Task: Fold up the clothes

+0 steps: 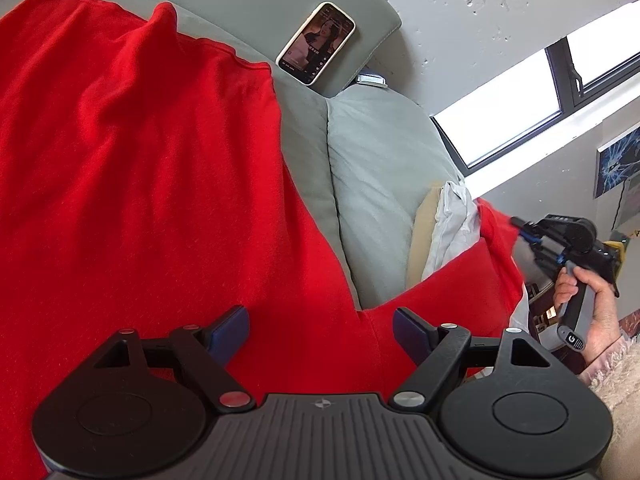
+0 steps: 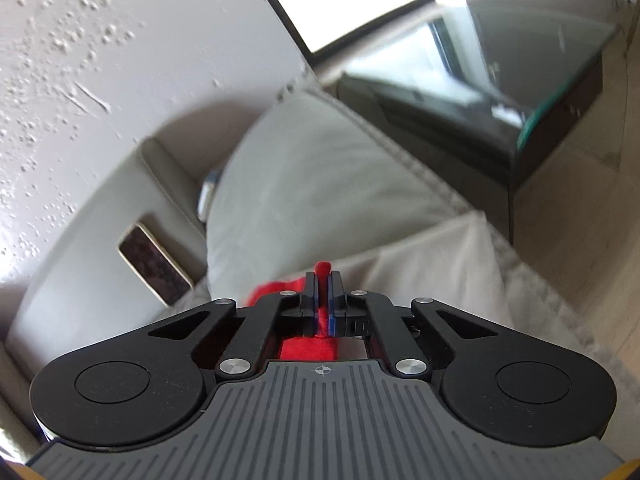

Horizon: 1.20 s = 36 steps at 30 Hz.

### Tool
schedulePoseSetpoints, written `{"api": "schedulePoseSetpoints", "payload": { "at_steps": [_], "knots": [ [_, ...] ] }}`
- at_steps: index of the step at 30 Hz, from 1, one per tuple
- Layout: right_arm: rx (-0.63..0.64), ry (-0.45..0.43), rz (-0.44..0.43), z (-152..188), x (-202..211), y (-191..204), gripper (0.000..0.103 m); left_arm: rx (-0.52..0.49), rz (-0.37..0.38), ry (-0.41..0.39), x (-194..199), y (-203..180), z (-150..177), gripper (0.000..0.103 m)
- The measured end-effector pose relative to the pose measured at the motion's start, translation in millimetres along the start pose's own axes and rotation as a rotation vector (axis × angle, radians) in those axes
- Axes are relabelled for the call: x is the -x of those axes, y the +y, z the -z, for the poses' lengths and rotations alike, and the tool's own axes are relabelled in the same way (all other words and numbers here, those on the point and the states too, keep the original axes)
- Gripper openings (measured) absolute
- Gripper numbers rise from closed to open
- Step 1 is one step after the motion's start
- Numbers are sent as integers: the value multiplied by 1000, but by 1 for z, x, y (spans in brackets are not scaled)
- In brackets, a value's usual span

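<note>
A red garment [image 1: 152, 184] lies spread over the grey sofa [image 1: 360, 184] and fills most of the left wrist view. My left gripper [image 1: 320, 332] hovers just above the cloth near its lower edge, open, with nothing between its blue pads. At the far right of that view a hand holds my right gripper [image 1: 520, 226], which lifts a corner of the red garment off the sofa. In the right wrist view my right gripper [image 2: 322, 284] is shut on a pinch of the red garment [image 2: 308, 346], with a small tuft poking out past the tips.
A phone [image 1: 316, 43] with a lit screen leans on the sofa back, also seen as the phone [image 2: 154, 264]. Pale cushions [image 1: 444, 224] sit by the sofa arm. A dark glass-topped table [image 2: 500, 92] stands beyond the sofa, under a window [image 1: 520, 116].
</note>
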State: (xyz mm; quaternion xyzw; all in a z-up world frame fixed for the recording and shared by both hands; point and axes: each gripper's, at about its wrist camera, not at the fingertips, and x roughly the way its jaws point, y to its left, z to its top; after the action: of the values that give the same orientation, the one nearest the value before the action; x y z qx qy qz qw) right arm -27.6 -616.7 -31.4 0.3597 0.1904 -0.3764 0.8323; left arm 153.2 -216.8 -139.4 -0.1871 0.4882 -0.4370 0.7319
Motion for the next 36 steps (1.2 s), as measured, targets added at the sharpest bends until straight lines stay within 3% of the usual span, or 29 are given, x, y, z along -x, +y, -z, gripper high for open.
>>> {"api": "schedulePoseSetpoints", "payload": {
  "at_steps": [5, 8, 11, 13, 16, 18, 19, 20, 28, 32, 36],
  "knots": [
    [61, -204, 64, -36, 31, 9, 3, 4, 12, 0, -2, -1, -1, 79],
    [57, -248, 136, -59, 33, 4, 3, 6, 25, 4, -4, -1, -1, 79],
    [60, -229, 221, -73, 24, -4, 3, 2, 26, 8, -6, -3, -1, 79],
    [42, -168, 249, -75, 11, -12, 3, -1, 29, 12, -8, -4, -1, 79],
    [-36, -88, 241, -69, -1, -28, 18, -11, 26, 13, -8, -6, 0, 79],
    [-71, -81, 236, -58, 1, -34, 26, -15, 26, 12, -5, -8, 0, 79],
    [-79, -78, 225, -52, 5, -36, 39, -18, 25, 11, -3, -10, 1, 79],
    [-71, -75, 199, -45, 15, -34, 43, -25, 27, 7, 1, -13, 2, 79],
    [-5, -50, -15, 11, 93, -17, 47, -105, -72, -88, 55, -42, 30, 79],
    [69, 26, -162, 63, 123, 4, 49, -149, -226, -141, 89, -56, 49, 79],
    [139, 115, -256, 117, 138, 20, 49, -178, -443, -164, 116, -63, 64, 80]
  ]
}}
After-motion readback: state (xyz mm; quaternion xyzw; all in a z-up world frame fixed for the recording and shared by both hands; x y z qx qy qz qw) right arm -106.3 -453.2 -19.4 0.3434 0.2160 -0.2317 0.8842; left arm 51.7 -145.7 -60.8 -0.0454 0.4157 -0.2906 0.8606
